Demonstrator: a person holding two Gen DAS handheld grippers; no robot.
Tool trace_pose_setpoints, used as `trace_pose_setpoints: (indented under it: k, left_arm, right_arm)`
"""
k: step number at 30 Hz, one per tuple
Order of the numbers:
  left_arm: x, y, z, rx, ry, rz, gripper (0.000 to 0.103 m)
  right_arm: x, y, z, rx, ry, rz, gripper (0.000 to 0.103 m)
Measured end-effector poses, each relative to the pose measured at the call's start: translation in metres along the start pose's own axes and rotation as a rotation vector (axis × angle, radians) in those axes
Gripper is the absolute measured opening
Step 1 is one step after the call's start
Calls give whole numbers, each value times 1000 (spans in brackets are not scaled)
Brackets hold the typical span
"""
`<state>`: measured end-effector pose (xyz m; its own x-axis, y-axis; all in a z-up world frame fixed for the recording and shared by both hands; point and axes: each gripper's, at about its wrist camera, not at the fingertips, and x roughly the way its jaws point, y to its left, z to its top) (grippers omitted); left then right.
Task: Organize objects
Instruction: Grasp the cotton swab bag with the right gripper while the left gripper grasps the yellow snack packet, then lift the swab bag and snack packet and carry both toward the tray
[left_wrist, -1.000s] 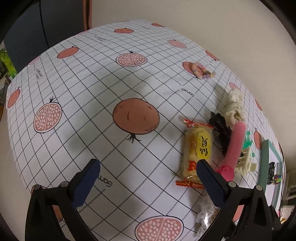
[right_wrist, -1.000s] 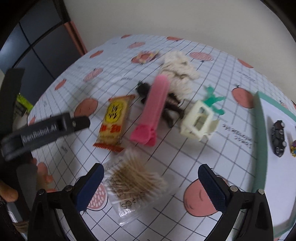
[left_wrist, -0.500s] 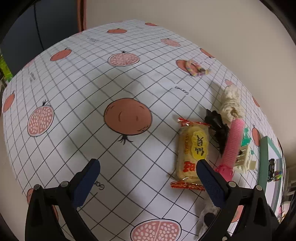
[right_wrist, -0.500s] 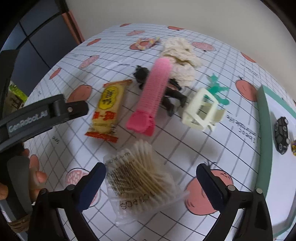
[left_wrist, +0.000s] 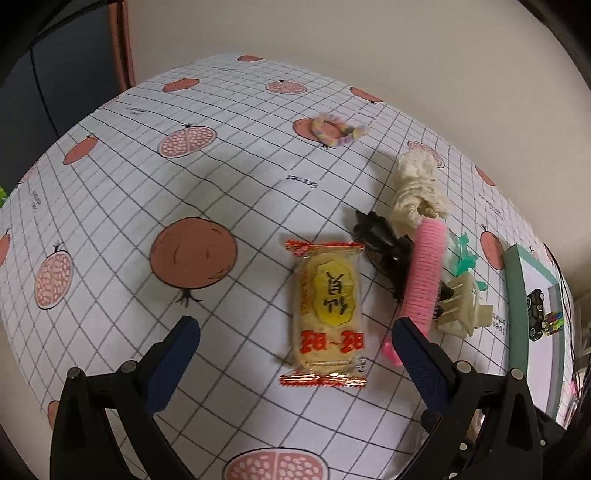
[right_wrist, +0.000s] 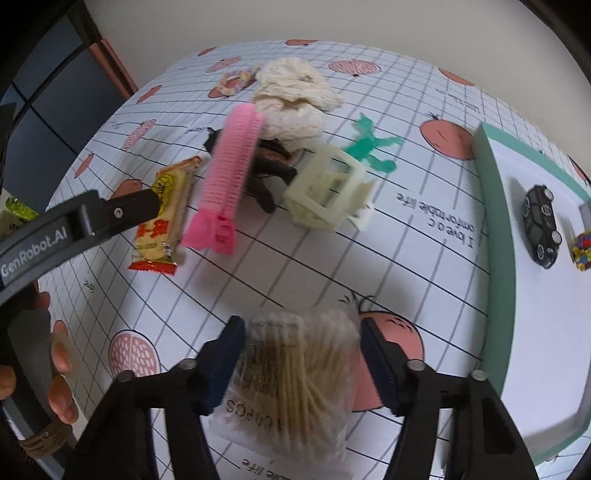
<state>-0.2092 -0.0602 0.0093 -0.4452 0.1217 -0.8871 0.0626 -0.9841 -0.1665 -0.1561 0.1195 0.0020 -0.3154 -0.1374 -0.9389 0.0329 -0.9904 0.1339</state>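
Checked cloth printed with pomegranates covered the table, and at its right edge sat one green-rimmed tray already holding one black toy car and a small multicoloured bit beside it. Between cloth and tray lay the unsorted heap: one cream lace bundle, one pink roller, one cream claw clip, one snack packet, one black clip, one green figure, one pastel hair tie.

The right gripper had closed on the single bag of cotton swabs — sticks running along the fingers — with the tray lying to its right, near. The left gripper hung spread wide and empty over the snack packet, lengthwise between its fingers.
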Motion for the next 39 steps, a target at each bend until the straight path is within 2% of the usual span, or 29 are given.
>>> trace_pose_setpoints:
  k: [7,10,12,14,16,18,20,23,31,39]
  left_arm:
    - [6,-8,0,7,-6,25,103]
    - [8,-9,0,4,-11,15,97]
    - [10,-12,0,10,-10,15,84]
    - [13,-14,-1,18,-8,19,79]
    - [15,-16,-1,24,-5,21,69]
    - [18,-18,-2,26,9,16,53]
    - [20,-19,-3,26,19,15,44]
    - [21,-20,-4,33,13,19,39]
    - [19,-13,1,8,11,23,38]
    - [1,-10,7,-28,-37,-5,38]
  right_arm:
    - [-5,-11,0,31,-13,-7,52]
    - [-5,-16,0,46,-19,-3,52]
    - [-4,-18,2,50,-22,2,52]
    - [-3,-17,3,53,-24,4,52]
    - [-3,-17,3,55,-26,6,52]
    - [-4,-19,3,57,-28,9,52]
    - [-5,-19,3,57,-29,12,52]
    - [-6,-19,3,56,-31,13,51]
    - [-11,-15,8,43,-61,26,46]
    - [-29,-14,12,35,-145,59,44]
